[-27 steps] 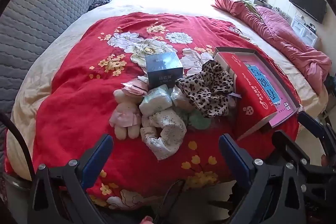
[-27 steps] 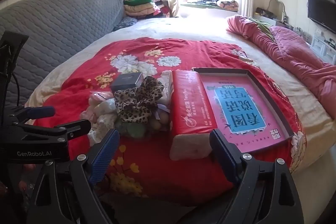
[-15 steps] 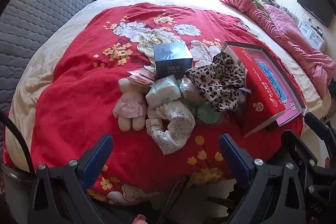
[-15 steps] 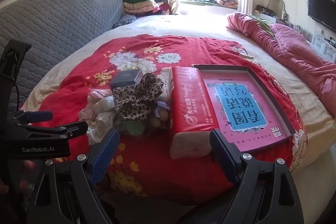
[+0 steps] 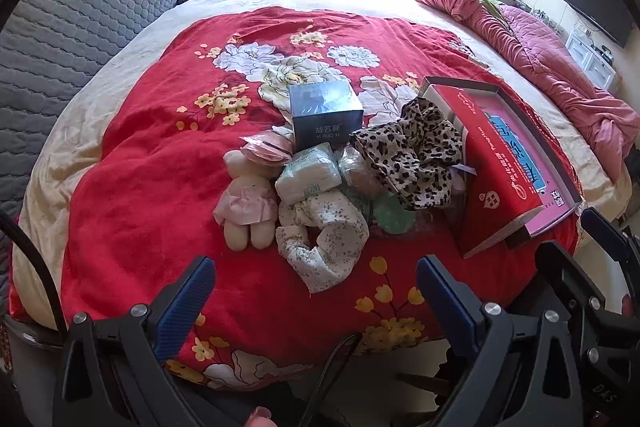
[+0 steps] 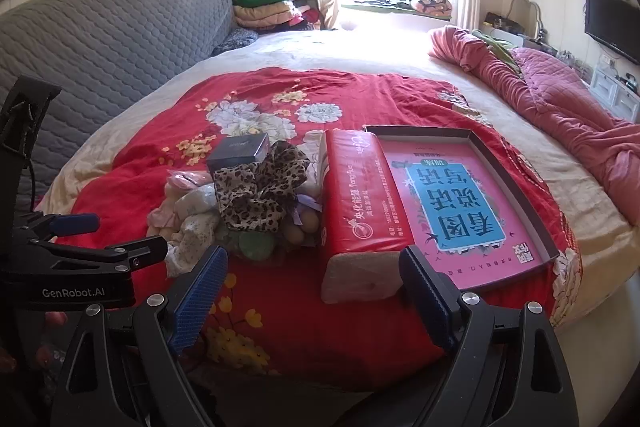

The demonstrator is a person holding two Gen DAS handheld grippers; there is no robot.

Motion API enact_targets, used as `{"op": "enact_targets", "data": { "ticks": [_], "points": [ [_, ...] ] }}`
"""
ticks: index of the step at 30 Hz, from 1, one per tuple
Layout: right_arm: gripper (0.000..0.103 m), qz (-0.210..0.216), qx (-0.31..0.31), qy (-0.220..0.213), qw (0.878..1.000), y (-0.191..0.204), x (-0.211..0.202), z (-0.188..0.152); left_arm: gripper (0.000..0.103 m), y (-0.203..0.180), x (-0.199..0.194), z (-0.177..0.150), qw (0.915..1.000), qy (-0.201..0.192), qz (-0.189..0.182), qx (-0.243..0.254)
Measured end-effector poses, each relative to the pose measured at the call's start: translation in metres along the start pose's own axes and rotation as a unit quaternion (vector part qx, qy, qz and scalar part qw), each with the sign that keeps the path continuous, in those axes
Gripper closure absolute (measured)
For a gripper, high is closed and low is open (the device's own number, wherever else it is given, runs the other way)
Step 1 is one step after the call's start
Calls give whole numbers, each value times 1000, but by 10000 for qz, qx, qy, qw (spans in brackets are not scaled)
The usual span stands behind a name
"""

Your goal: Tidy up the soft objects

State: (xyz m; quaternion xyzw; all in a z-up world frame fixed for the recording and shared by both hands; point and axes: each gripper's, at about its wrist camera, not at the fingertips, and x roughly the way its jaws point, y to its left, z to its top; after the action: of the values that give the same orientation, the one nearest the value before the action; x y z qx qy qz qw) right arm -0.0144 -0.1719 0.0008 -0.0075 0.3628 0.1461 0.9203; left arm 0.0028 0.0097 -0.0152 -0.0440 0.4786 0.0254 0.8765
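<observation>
Hovering off the bed's near edge, left claw (image 5: 312,301) and right claw (image 6: 312,289) both spread wide, nothing held. Soft stuff is heaped mid-blanket: cream plush doll in pink skirt (image 5: 246,205), white floral-print cloth (image 5: 324,239), leopard-print fabric scrunchie (image 5: 412,157), w/ a dark blue cardboard box (image 5: 324,115) behind. Red tissue pack (image 6: 360,203) leans on the open pink-lined box tray (image 6: 516,187) toward the right edge. Probably best: take the floral cloth first, it's nearest; pinch a thick fold, lift straight up so neighbours don't drag.

Bare red blanket (image 5: 132,211) before cluttered pile (image 5: 340,171)
</observation>
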Motion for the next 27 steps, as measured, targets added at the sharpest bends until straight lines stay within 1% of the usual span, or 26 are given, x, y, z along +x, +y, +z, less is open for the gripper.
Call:
{"op": "enact_targets", "data": {
  "ticks": [9,14,27],
  "points": [
    [15,-19,-34,-31,10000,3,0,0,2,-1,-3,0,10000,-56,43,27],
    [15,-27,-32,-18,10000,3,3,0,2,-3,-2,2,10000,-35,-8,48],
    [15,-48,-72,-84,9999,3,-1,1,2,-6,-3,1,9999,-69,-1,87]
  ]
}}
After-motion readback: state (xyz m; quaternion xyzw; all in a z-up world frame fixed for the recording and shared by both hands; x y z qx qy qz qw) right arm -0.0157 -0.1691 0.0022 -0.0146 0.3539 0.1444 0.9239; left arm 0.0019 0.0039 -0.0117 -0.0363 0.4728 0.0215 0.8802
